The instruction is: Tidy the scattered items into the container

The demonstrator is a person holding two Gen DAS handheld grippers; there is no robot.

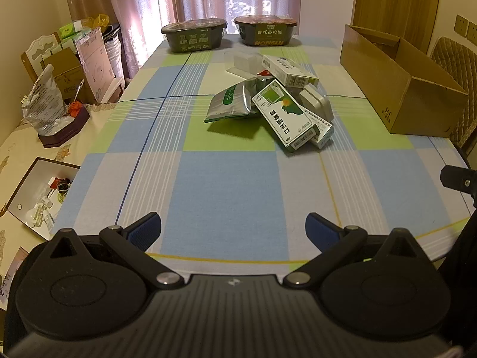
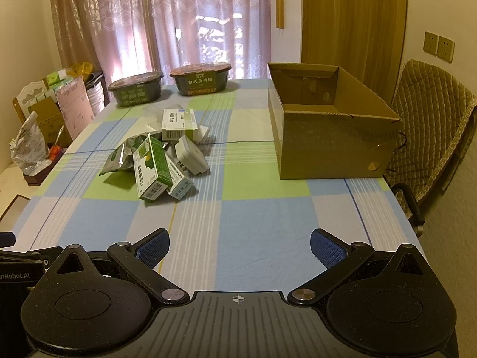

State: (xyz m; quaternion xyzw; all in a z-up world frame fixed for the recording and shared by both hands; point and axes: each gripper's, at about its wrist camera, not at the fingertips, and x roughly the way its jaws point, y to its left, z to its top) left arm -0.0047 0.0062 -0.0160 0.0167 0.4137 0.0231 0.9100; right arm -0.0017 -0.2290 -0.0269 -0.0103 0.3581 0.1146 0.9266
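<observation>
Two dark food tubs (image 2: 135,91) (image 2: 201,79) sit before the curtains (image 2: 184,21); a quilted chair (image 2: 429,125) stands right.

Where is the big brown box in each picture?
Left wrist view: the box is at the right edge of the table, right of the pile of packets.
Right wrist view: the box is right of centre, open at the top, with a chair behind it.
Shared landmark: the green and white carton at the front of the pile, left of the box in both views.

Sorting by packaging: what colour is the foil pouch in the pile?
Silver with green print, clearest in the left wrist view: foil pouch.
</observation>
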